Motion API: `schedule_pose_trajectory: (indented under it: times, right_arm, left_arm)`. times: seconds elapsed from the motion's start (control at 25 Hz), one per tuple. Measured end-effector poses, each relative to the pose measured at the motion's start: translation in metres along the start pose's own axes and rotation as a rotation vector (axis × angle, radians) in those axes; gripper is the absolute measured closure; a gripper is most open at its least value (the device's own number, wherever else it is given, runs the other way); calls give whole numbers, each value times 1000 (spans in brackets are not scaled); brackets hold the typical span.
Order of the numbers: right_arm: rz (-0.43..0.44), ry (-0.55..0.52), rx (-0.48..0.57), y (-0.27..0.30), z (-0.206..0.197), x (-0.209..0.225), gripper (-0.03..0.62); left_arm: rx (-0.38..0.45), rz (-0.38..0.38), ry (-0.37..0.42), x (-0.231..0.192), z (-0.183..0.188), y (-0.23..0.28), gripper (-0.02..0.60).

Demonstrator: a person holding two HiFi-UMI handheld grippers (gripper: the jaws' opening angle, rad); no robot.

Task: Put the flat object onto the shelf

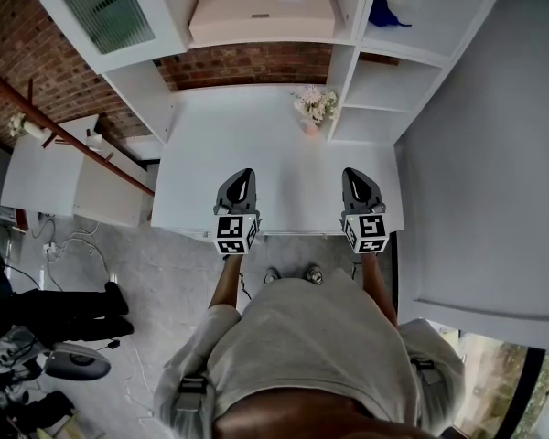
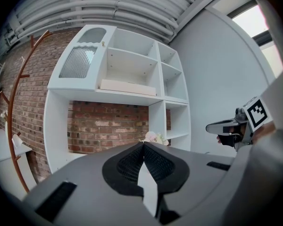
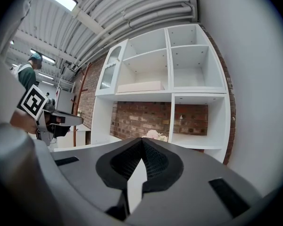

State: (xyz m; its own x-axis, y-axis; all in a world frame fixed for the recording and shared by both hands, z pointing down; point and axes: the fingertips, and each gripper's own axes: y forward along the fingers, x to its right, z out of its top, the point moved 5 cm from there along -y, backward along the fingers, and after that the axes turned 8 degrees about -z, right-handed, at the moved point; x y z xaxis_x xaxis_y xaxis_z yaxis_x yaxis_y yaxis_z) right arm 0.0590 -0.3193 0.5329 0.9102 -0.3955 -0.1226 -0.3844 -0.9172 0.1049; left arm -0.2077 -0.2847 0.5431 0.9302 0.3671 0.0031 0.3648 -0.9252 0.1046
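The flat object, a wide cream box [image 1: 261, 12], lies on the white shelf [image 1: 256, 42] above the brick-backed opening. It also shows as a pale slab in the left gripper view [image 2: 127, 87] and in the right gripper view [image 3: 140, 86]. Both grippers hover side by side over the near edge of the white desk top [image 1: 274, 154], well short of the box. My left gripper [image 1: 242, 176] is shut with nothing in it, its jaws meeting at the tip [image 2: 143, 145]. My right gripper [image 1: 354, 176] is likewise shut and empty [image 3: 142, 140].
A small pot of pale flowers [image 1: 313, 108] stands at the back right of the desk top. A blue object [image 1: 384, 12] sits in the upper right compartment. A glass-fronted cabinet door [image 1: 105, 7] is at upper left. A grey wall [image 1: 494, 154] runs along the right.
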Motion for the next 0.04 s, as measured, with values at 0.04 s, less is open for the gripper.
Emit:
schedule_pose_trajectory:
  times: [0.04]
  right_arm:
    - [-1, 0, -1, 0, 0, 0, 565]
  left_arm:
    - [0, 0, 0, 0, 0, 0, 566]
